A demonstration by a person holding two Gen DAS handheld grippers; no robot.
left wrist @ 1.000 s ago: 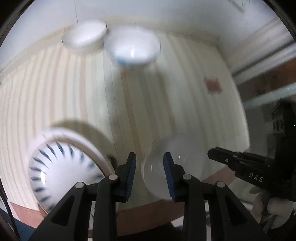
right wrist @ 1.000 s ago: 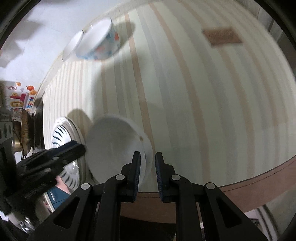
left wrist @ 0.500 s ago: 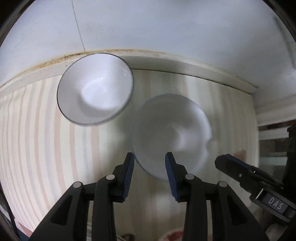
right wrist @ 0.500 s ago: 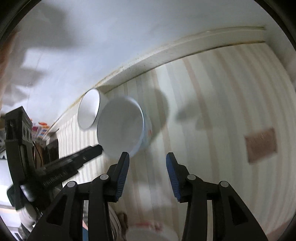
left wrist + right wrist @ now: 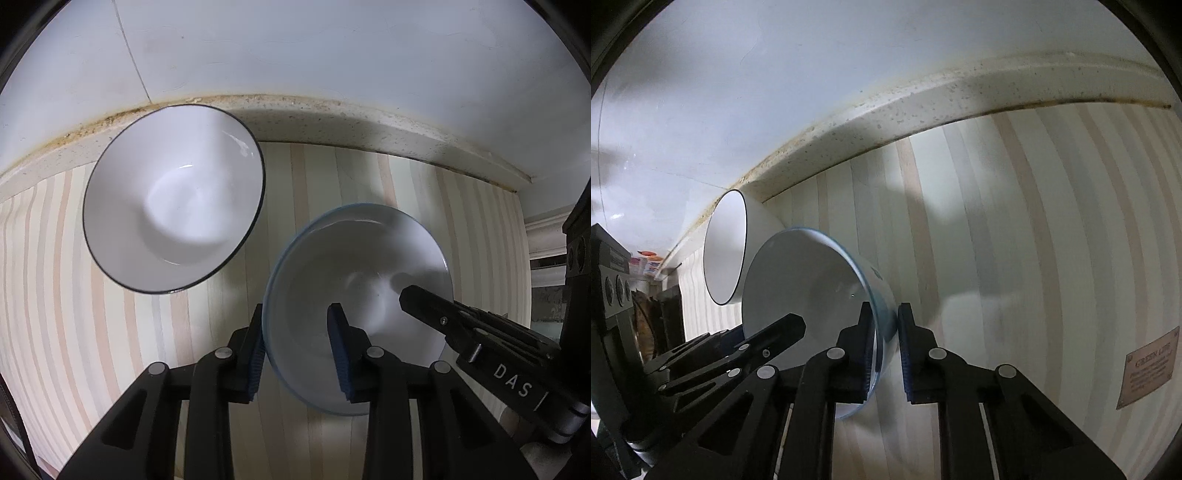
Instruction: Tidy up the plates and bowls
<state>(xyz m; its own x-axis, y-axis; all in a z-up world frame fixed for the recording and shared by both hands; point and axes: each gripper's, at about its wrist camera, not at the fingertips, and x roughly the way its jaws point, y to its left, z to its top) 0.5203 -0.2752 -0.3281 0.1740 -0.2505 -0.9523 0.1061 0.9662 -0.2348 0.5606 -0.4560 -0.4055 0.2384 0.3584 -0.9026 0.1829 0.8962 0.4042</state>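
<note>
A white bowl with a blue rim (image 5: 354, 288) stands on the striped counter, also in the right wrist view (image 5: 809, 291). A white bowl with a dark rim (image 5: 173, 199) sits to its left by the wall, also in the right wrist view (image 5: 726, 251). My left gripper (image 5: 297, 354) is open and straddles the blue-rimmed bowl's near-left rim, one finger inside, one outside. My right gripper (image 5: 884, 332) straddles the bowl's right rim; its jaws stand narrow around the wall, and I cannot tell if they press it. The right gripper's fingers (image 5: 436, 306) reach into the bowl.
The striped counter (image 5: 1015, 221) ends at a speckled stone ledge (image 5: 332, 118) below a white wall. A brown label (image 5: 1148, 373) lies on the counter at the right. Dark clutter (image 5: 646, 266) shows at the far left.
Both grippers have moved forward onto the blue-rimmed bowl. The left now straddles its left rim and the right its right rim, with the right jaws narrowed.
</note>
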